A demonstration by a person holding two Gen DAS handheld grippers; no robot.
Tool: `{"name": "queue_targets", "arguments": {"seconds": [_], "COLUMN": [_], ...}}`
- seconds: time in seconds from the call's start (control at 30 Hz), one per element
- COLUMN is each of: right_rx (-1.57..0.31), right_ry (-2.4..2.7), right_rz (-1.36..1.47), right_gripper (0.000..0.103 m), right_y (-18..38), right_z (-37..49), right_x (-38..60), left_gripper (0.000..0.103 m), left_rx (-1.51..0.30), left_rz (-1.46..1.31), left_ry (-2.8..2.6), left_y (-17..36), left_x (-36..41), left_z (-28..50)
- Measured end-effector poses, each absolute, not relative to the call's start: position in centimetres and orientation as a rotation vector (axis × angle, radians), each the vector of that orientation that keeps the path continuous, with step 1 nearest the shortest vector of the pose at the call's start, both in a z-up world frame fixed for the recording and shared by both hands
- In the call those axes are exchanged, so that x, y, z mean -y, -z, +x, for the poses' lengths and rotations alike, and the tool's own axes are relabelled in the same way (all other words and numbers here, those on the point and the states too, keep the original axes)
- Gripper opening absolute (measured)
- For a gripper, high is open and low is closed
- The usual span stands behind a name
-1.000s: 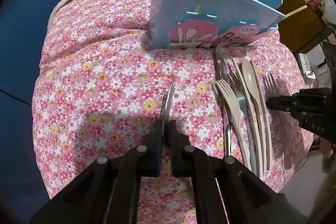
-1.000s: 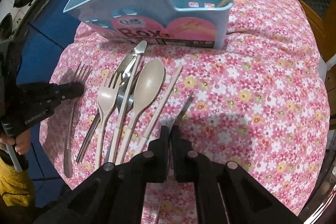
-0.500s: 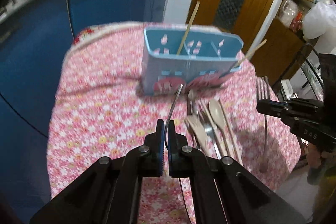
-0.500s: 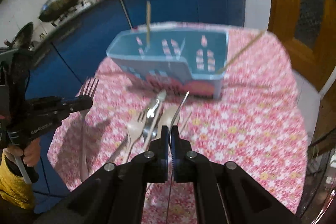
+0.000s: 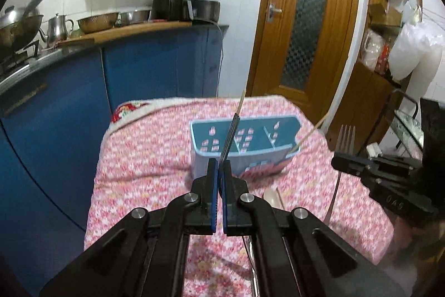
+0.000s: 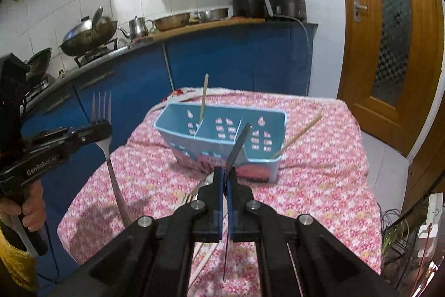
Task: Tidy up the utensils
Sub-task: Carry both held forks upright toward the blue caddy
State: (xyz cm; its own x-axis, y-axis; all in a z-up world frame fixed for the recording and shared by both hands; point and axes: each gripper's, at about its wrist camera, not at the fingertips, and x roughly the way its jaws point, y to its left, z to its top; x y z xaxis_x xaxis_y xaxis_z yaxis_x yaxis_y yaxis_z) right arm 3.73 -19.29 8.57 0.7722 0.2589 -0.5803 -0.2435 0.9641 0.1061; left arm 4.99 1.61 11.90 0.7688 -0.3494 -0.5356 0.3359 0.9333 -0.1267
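A: Left wrist view: left gripper [image 5: 219, 171] was clamped on a metal fork [image 5: 230, 135], tines toward the blue caddy [image 5: 244, 146] at the table's far end, apparently for dropping in.

B: Right wrist view: right gripper [image 6: 225, 177] pinched another utensil [image 6: 239, 142], edge-on. Chopsticks [image 6: 204, 98] already in the caddy could obstruct.

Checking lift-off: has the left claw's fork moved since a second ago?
Yes. The fork has come up off the floral cloth; it stands tines-up in the left claw, level with the blue caddy.
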Motion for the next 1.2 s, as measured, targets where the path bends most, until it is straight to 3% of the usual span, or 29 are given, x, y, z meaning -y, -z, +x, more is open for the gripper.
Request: {"name": "queue_targets", "arguments": {"seconds": [0.87, 1.2], "right_rx": [-0.468, -0.407], "right_ry": [-0.223, -0.184], "right_rz": [-0.020, -0.040], "right_gripper": [0.003, 0.003], "right_y": [-14.4, -15.1], "right_z": [7.5, 11.2], "right_x": [19.3, 19.2], "left_gripper": [0.000, 0.000], "left_rx": [-0.392, -0.356], "left_rz": [-0.032, 0.024], "left_ry": [0.225, 0.171], "left_y": [-20.5, -19.6], "left_x": [-1.7, -0.1], "left_z": [11.4, 14.6]}}
